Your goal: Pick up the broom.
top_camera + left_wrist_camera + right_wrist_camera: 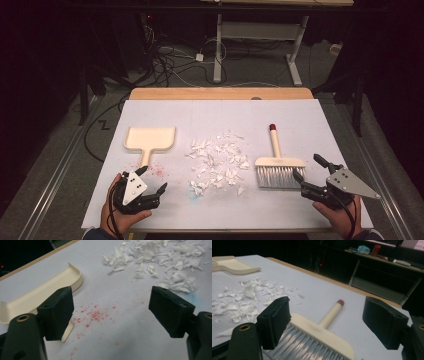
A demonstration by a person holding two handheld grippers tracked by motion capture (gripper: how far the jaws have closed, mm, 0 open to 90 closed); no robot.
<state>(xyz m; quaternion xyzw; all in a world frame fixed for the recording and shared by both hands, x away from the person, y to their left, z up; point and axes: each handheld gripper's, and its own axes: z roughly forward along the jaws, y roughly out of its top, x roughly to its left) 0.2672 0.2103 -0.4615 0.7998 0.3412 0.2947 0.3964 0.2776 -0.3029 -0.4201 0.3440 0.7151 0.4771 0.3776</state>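
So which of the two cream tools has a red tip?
The brush on the right, near the right hand-held gripper. Its handle ends in a red cap pointing away from the person. The dustpan on the left is cream all over.

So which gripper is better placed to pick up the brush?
Right, probably. The right gripper sits open just beside the brush, whose bristles lie between its jaws in its own view. The left gripper, also open, is by the dustpan handle, across the paper scraps.
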